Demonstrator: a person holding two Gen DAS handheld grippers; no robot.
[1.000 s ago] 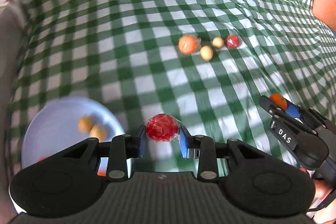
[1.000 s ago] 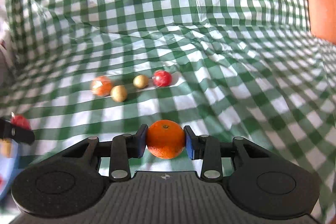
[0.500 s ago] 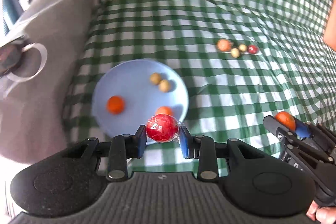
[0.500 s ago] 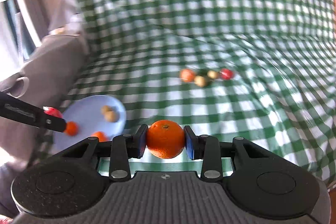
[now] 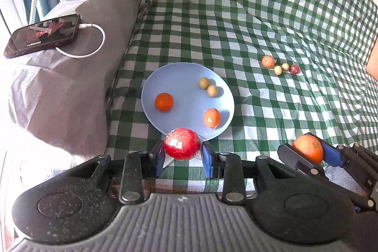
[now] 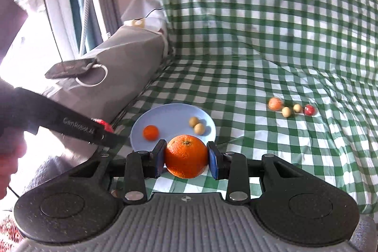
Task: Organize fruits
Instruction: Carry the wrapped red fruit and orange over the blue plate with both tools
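My left gripper is shut on a red wrapped fruit, held above the near rim of a light blue plate. The plate holds two oranges and two small tan fruits. My right gripper is shut on a large orange, near the plate's front edge; it also shows in the left wrist view. Several loose fruits lie in a row on the green checked cloth to the right, also in the right wrist view.
A grey cushion to the left of the plate carries a phone with a white cable. The green checked cloth covers the surface and rises at the back. A window frame stands at the far left.
Both grippers have pulled back and up from the cloth with their fruits. The plate and loose fruits now sit farther away, and the cushion and phone have come into view.
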